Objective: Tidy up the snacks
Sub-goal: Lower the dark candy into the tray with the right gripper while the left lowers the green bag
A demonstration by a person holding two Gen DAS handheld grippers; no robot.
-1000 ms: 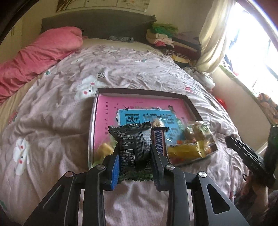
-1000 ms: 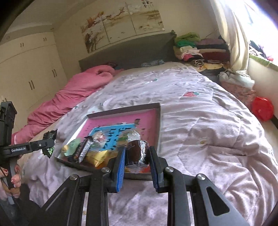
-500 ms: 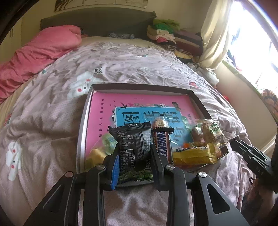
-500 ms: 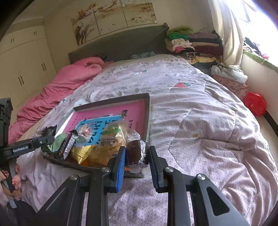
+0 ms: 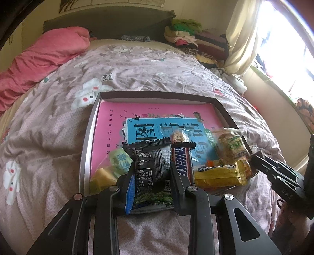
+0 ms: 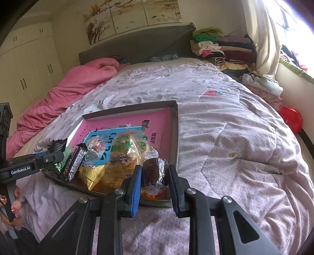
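While each gripper clamps a snack, left gripper (image 5: 152, 183) a black packet (image 5: 151, 166), right gripper (image 6: 155, 181) a brown cake (image 6: 155, 173), both wait over the tray (image 5: 88, 137); next, release inside.

A pale lilac quilted bedspread (image 6: 225, 121) with flower and strawberry prints covers the bed. Along its left edge lies a rumpled pink duvet (image 5: 41, 56). At the head stands a dark grey padded headboard (image 6: 137, 45), with a long landscape painting (image 6: 131, 17) on the wall above. Folded clothes (image 6: 221, 47) pile up at the far right corner, beside a cream curtain (image 5: 241, 37). Cream wardrobe doors (image 6: 27, 58) line the left wall.
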